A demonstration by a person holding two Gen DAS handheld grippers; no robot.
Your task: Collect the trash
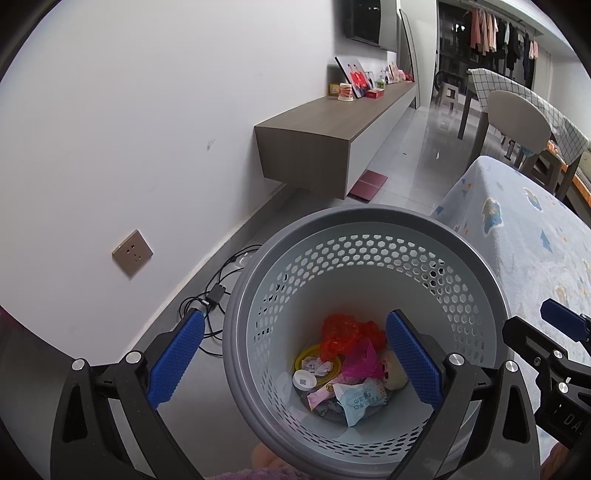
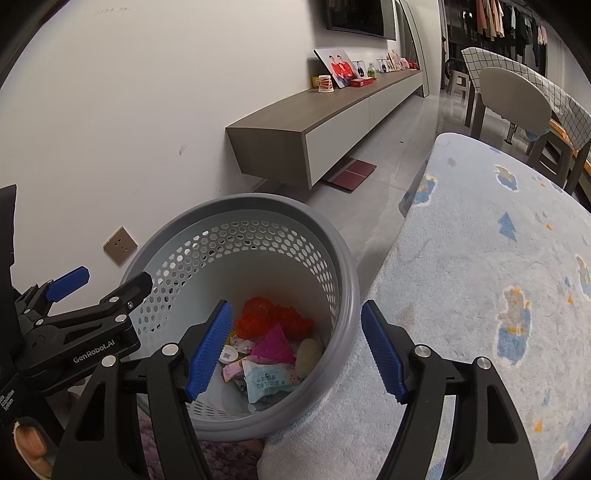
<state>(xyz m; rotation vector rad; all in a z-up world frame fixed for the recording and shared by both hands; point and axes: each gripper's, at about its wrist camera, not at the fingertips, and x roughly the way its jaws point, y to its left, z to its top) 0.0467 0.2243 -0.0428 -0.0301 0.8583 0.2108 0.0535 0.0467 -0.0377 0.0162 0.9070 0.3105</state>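
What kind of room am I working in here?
Most likely a home living room: a floating TV cabinet with framed photos along the wall, a patterned rug, and a dining chair beyond. Laundry hangs at the far end.

Black-framed right gripper [image 2: 295, 350] and left gripper [image 1: 295, 358], blue ridged pads, silver round screws, white "GenRobot.AI" lettering.

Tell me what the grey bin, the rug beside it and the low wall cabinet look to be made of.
Bin: moulded plastic, matte, going by its smooth rim and honeycomb-perforated wall.
Rug: soft pile textile, probably synthetic; fuzzy tufted surface with woven-in blue shapes.
Cabinet: likely wood-grain laminate top, matte, with plain pale fronts; solid wood cannot be ruled out.
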